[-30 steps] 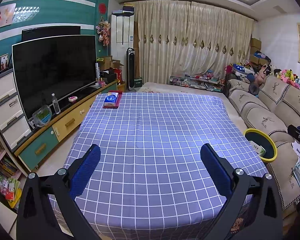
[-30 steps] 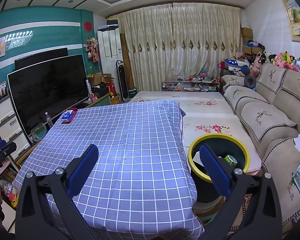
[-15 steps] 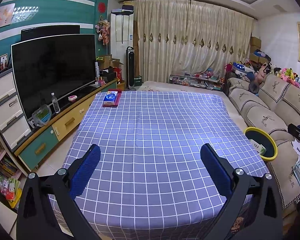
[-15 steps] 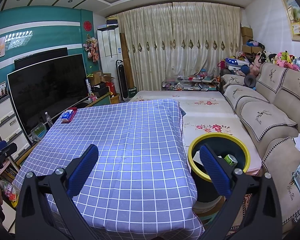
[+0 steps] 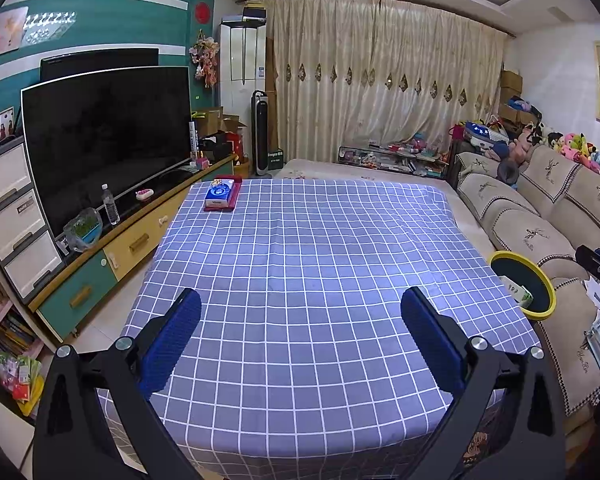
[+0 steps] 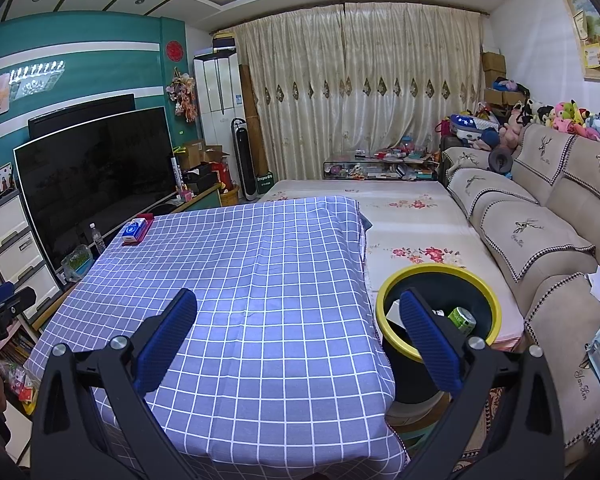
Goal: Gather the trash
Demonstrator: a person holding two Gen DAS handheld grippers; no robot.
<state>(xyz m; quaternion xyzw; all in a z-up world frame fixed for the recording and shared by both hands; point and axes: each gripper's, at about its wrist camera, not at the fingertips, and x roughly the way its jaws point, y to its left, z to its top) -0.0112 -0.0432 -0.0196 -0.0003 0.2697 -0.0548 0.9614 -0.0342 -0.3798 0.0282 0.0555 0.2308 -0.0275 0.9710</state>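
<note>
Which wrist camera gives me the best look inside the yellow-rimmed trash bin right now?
The right wrist view. The trash bin sits close beside the table, its opening faces the camera, and a green can shows inside, though the right gripper finger covers part of it. The left wrist view shows it small at the far right edge, with only pale packaging visible.

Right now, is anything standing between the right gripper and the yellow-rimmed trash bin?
Nothing visible does. The right gripper is open and empty above the table's edge, and the trash bin stands on the floor beside the table, mouth uncovered.
</note>
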